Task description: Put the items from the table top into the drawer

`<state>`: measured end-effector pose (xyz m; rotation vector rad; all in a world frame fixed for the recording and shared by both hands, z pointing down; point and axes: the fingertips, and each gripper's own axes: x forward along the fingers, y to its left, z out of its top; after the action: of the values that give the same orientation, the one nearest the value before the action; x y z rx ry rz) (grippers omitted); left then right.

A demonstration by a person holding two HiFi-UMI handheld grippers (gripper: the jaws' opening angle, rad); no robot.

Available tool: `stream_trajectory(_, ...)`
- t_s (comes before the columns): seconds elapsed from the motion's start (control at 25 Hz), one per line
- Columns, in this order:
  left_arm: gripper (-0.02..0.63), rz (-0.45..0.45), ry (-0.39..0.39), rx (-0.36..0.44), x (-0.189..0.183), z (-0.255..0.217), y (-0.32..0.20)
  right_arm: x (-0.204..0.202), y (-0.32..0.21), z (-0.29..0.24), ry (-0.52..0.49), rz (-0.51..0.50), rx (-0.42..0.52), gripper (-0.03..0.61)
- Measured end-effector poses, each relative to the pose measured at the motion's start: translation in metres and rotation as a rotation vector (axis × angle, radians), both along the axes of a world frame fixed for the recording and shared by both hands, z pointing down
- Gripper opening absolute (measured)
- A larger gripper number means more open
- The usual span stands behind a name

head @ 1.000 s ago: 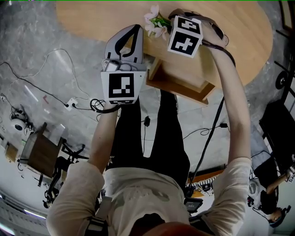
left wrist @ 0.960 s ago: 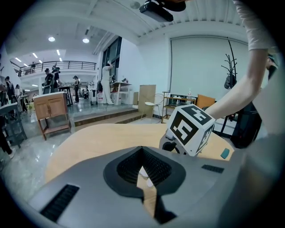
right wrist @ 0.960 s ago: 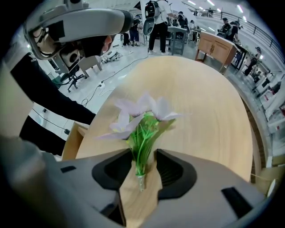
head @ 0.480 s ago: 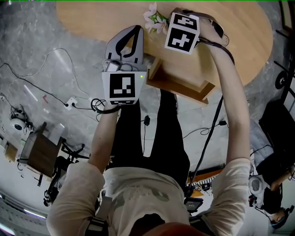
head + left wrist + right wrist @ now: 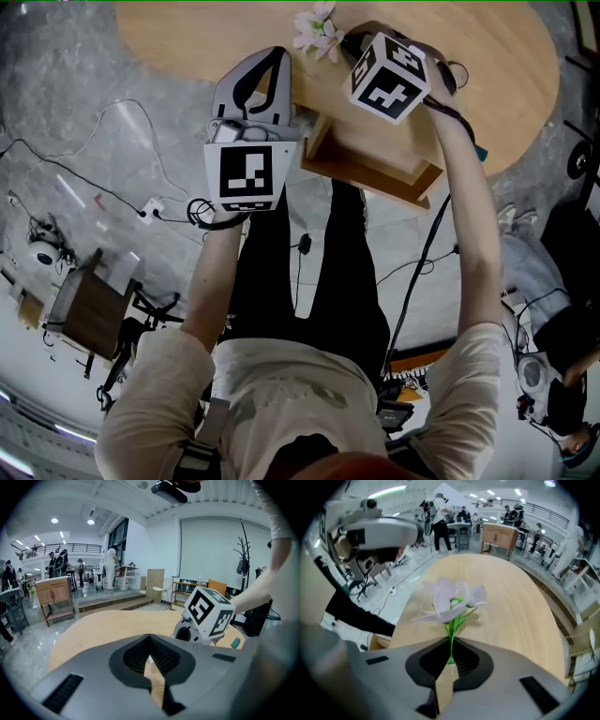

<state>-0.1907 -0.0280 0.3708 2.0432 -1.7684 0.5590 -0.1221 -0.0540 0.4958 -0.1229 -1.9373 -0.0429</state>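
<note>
An artificial flower with pale petals and a green stem stands up from my right gripper. Its jaws have just been closing and are now shut on the stem. In the head view the flower lies over the far part of the oval wooden table, just left of the right gripper's marker cube. The open wooden drawer juts out below the table's near edge. My left gripper hovers at the drawer's left side, shut with nothing in it, and its own view shows the same.
Cables and a white power strip lie on the grey floor at left, near a small wooden cabinet. The person's legs stand under the drawer. Several people and pieces of furniture show far off in both gripper views.
The right gripper's marker cube has rolled and shifted slightly right. The flower has moved a little farther up the table with it. The left gripper has not moved.
</note>
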Motion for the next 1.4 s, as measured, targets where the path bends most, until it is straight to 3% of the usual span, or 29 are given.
stream_trajectory(0.2,0.006,-0.022,0.031,0.015,0.004,-0.014,-0.003,0.005,-0.005,-0.072,-0.334,0.382,-0.088,0.021)
stream_trajectory(0.4,0.006,0.004,0.044,0.032,0.017,-0.032,-0.018,0.043,-0.010,-0.145,-0.677,0.701,-0.163,0.021)
stream_trajectory(0.56,0.006,0.049,0.055,0.060,0.035,-0.045,-0.031,0.073,-0.003,-0.183,-0.871,0.826,-0.234,0.021)
stream_trajectory(0.76,0.006,0.080,0.077,0.088,0.056,-0.057,-0.034,0.093,0.011,-0.199,-0.957,0.889,-0.240,0.021)
stream_trajectory(0.96,0.006,0.100,0.086,0.084,0.063,-0.055,-0.028,0.088,0.021,-0.195,-0.936,0.858,-0.225,0.021)
stream_trajectory(1.04,0.006,0.099,0.083,0.079,0.062,-0.053,-0.025,0.082,0.033,-0.187,-0.879,0.783,-0.190,0.021)
stream_trajectory(1.16,0.006,0.091,0.077,0.073,0.058,-0.050,-0.021,0.074,0.077,-0.153,-0.680,0.567,-0.118,0.021)
stream_trajectory(1.4,0.006,0.077,0.027,0.068,0.046,-0.048,-0.025,0.099,0.182,-0.015,-0.227,0.361,-0.220,0.021)
